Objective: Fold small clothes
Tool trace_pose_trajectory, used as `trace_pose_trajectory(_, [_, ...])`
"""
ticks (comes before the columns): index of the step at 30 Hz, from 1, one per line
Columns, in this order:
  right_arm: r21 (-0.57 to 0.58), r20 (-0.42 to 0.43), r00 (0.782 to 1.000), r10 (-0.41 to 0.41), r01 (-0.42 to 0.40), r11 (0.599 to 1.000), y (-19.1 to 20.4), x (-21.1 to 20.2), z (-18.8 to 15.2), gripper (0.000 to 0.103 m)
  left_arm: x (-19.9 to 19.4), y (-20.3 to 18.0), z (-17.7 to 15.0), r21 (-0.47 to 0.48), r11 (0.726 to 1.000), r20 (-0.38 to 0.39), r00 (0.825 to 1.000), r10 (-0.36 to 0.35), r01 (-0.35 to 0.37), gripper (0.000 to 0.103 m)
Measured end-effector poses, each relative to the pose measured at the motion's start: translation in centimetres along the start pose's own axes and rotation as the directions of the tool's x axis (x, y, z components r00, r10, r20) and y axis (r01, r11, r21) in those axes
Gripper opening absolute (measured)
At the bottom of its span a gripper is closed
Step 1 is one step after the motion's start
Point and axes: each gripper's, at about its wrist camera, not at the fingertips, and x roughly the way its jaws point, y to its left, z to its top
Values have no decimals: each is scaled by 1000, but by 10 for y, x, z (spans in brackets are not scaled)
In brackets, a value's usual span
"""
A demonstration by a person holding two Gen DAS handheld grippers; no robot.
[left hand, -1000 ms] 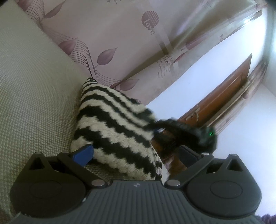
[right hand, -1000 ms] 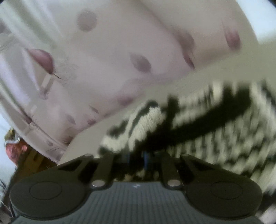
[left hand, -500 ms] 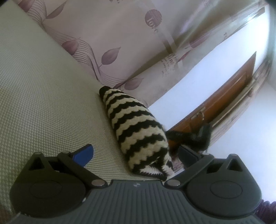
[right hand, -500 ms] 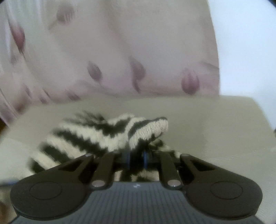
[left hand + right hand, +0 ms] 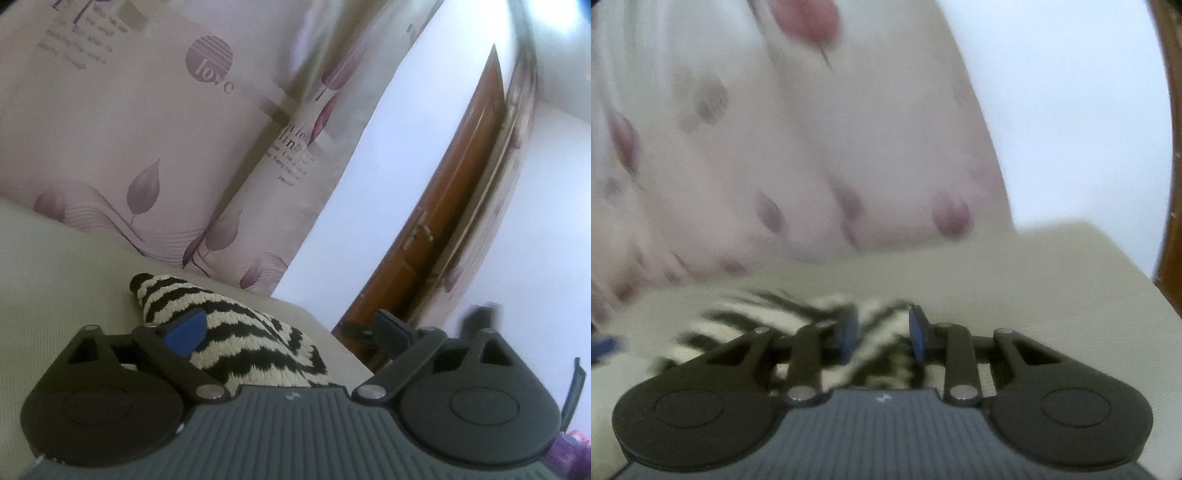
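Left gripper (image 5: 291,328) fingers wide, closing, empty; right gripper (image 5: 881,334) fingers opening over striped knit (image 5: 240,343); curtain (image 5: 147,129) behind.

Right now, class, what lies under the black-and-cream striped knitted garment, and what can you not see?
The black-and-cream striped knitted garment rests on a beige woven surface, bare around it. The patch directly beneath is covered, so whether anything lies there cannot be seen.

The right wrist view is motion-blurred: the striped knit garment (image 5: 798,325) smears into streaks and the curtain (image 5: 775,147) shows only soft blobs. In the left wrist view the gripper body hides the garment's near end, and a dark object (image 5: 480,317) beyond the right finger is too blurred to identify.
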Motion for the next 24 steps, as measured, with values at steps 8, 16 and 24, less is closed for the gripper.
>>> trace_pose_trajectory(8, [-331, -136, 978, 159, -197, 923, 60, -12, -55, 28, 29, -19, -28, 177, 984, -54, 998, 42, -32, 45])
trace_pose_trajectory(16, [-311, -143, 981, 133, -172, 935, 21, -22, -95, 25, 35, -4, -68, 207, 976, -147, 985, 93, -62, 29])
trace_pose_trajectory(24, [-143, -52, 965, 258, -263, 954, 11, -26, -34, 26, 31, 9, -66, 119, 992, -144, 988, 50, -33, 29])
